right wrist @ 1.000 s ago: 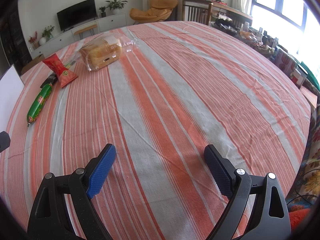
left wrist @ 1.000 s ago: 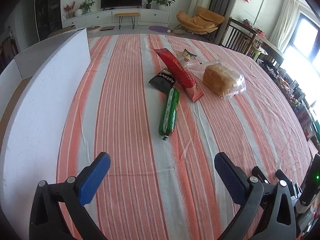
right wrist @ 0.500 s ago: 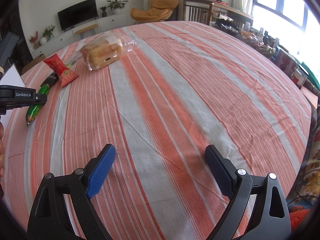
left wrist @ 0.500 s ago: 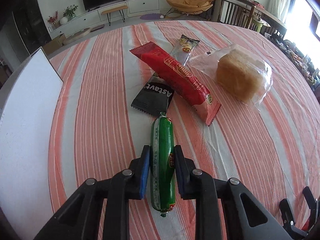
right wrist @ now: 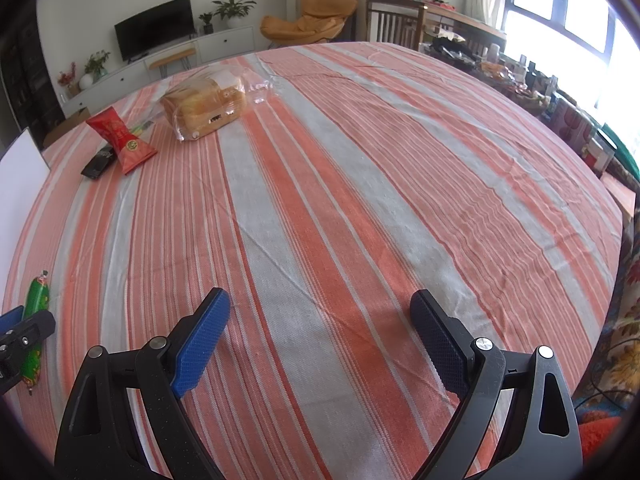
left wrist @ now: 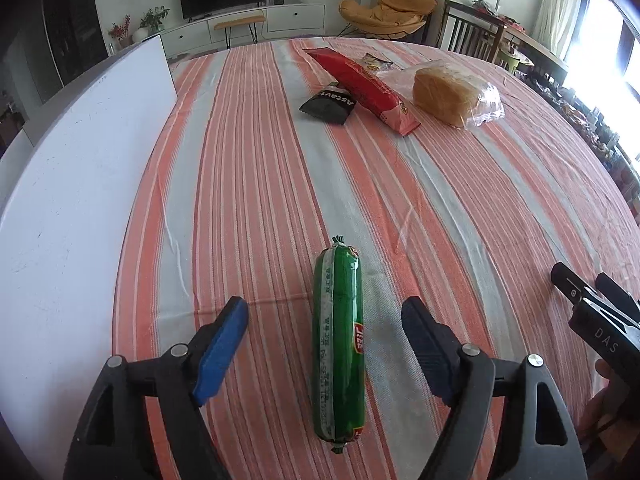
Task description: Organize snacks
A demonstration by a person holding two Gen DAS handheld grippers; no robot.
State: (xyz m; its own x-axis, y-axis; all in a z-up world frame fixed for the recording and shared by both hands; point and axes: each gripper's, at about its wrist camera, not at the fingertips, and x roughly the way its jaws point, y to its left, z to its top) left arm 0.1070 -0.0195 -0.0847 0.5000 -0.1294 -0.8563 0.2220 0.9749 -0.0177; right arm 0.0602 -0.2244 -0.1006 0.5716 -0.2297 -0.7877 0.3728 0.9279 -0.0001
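My left gripper (left wrist: 324, 344) is spread around the green sausage (left wrist: 339, 360), not touching. Looks firm, slick film, rolls easily; I'd pinch mid-length. Right gripper (right wrist: 320, 332) spread, empty.

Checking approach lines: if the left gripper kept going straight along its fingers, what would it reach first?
The green sausage, which lies lengthwise between the open fingers of the left gripper. Beyond its far tip, only bare striped tablecloth shows nearby.

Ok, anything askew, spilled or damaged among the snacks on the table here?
Nothing spilled or torn. The red packet lies propped across the black packet rather than flat. The green sausage lies alone between the open left gripper fingers, apart from the bagged bread.
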